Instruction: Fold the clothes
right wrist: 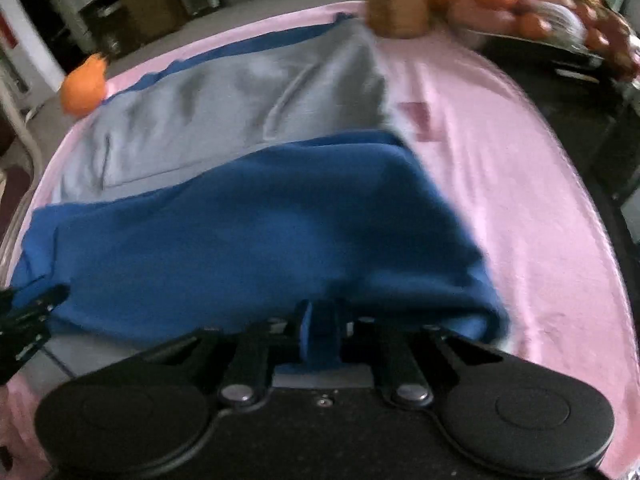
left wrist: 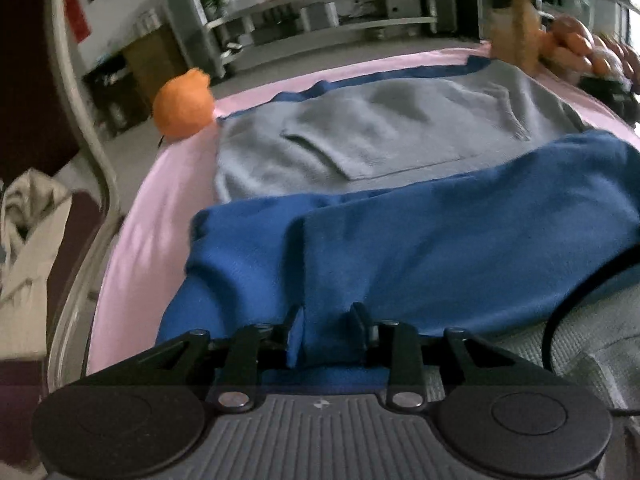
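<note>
Lying on pink-covered desk [right wrist: 520,168], shelving room behind: one blue-and-grey garment [left wrist: 400,216], one orange ball [left wrist: 183,105], one fruit pile [right wrist: 520,4]. Left gripper [left wrist: 328,328] standing apart around blue fold; right gripper [right wrist: 320,328] pinching blue hem.

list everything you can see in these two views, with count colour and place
garment: one, grey with blue parts, spread on the cloth, blue part folded over its near side
cloth: one, pink, covering the table
round thing: one, orange, far left edge of the cloth
upright object: one, tan, far edge, blurred
pile of fruit: orange and red, far right, count unclear
shelving: grey, background
left tool: black, blue fabric between its fingers
right tool: black, pinching blue fabric
</note>
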The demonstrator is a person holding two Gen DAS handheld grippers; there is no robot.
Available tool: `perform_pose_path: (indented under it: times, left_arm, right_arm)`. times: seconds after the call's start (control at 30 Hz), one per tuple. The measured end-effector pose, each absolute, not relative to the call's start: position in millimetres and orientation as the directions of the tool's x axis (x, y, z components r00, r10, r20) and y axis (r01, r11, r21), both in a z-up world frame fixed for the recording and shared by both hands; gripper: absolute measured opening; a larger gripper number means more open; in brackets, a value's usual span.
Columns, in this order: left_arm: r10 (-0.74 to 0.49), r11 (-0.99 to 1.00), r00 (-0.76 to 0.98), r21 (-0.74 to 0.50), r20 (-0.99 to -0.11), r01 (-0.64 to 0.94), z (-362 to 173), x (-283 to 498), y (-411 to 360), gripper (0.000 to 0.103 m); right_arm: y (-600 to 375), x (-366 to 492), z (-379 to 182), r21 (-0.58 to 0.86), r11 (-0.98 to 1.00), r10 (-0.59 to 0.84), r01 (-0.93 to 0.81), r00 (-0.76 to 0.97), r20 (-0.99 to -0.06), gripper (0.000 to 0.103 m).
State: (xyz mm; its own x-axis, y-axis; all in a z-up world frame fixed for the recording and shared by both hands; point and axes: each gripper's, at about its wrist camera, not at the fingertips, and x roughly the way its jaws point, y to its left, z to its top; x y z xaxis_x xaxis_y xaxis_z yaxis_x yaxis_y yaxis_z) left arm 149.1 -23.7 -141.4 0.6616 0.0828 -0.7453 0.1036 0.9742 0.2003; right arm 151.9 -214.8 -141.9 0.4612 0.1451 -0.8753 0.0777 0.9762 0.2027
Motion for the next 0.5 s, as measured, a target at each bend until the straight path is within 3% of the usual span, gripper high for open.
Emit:
perform_pose_path:
  times: [0.1,0.2,0.27,0.33,0.5]
  left_arm:
    - [0.02,0.994,0.66,0.087,-0.751,0.07,-127,140,-13,0.021]
    - [-0.064,0.995,0.677,0.001,-0.733,0.095,-119,135,-15,0.022]
    - [-0.056,0.994,0.669,0.024,-0.741,0.109,-125,136,-21,0.027]
    - [-0.008,0.993,0.641,0.068,-0.768,0.094,-138,141,-23,0.027]
    - [0.014,0.997,0.635,0.063,-0.773,0.054,-147,145,-12,0.037]
  right_arm:
    - [-230,141,-136,0.252,0.961,0.163,0.118,0.493,-0.855,0.016]
    - [-241,134,-131,0.347,0.931,0.239,0.116,0.524,-0.817,0.016]
    - [-242,134,-133,0.405,0.907,0.293,0.111,0.523,-0.8,0.016]
    - [-238,140,-136,0.399,0.909,0.291,0.117,0.507,-0.811,0.016]
    - [-228,148,-148,0.294,0.947,0.206,0.126,0.463,-0.862,0.013]
